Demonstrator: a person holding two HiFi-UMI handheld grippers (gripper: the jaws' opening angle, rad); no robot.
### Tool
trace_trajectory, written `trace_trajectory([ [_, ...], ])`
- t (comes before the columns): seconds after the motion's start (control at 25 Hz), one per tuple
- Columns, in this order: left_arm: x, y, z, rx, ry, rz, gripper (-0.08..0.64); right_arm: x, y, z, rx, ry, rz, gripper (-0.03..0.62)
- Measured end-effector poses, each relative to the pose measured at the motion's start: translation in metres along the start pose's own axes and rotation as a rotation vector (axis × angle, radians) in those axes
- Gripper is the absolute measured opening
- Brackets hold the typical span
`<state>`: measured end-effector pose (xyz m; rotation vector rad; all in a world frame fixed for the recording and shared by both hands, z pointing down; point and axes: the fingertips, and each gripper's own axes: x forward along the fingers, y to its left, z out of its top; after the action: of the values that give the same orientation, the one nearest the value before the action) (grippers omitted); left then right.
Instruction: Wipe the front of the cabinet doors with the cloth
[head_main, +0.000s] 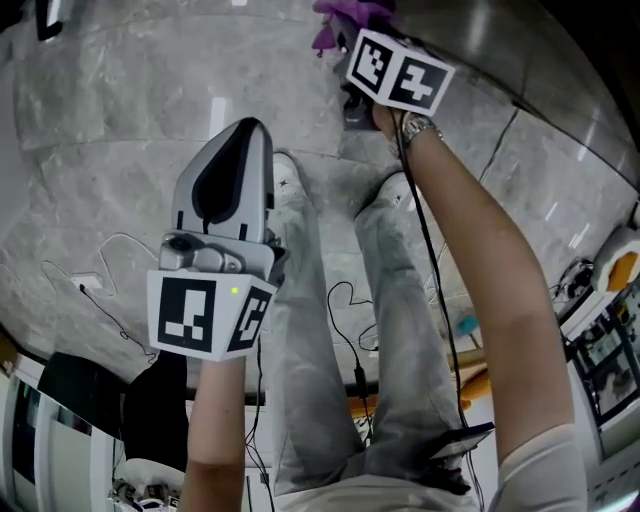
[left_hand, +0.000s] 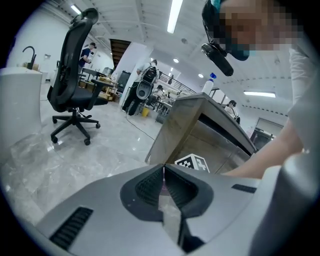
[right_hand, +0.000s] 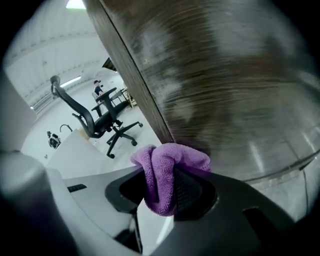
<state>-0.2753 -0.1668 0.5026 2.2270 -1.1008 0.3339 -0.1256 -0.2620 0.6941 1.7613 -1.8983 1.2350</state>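
The left gripper (head_main: 250, 130) is held in front of the person's legs (head_main: 400, 300), its jaws pressed fully together with nothing gripped between them. Farther out, the right gripper (right_hand: 172, 172) is clamped on a bunched purple cloth (right_hand: 165, 165), whose folded length is laid along the jaws from the throat out past the tips. Its rounded end is pointed at the dark wooden cabinet door (right_hand: 225, 75), close to that door's side edge, though whether contact is made cannot be told. Beyond that edge a black office chair (right_hand: 95, 117) is seen on the pale floor (right_hand: 145, 132).
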Motion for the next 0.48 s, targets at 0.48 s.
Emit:
trace_trajectory([
  [0.48, 0.046, -0.147, -0.013, -0.017, -0.064, -0.064, 0.017, -0.099, -0.128, -0.073, 0.069, 0.134, -0.074, 0.138],
])
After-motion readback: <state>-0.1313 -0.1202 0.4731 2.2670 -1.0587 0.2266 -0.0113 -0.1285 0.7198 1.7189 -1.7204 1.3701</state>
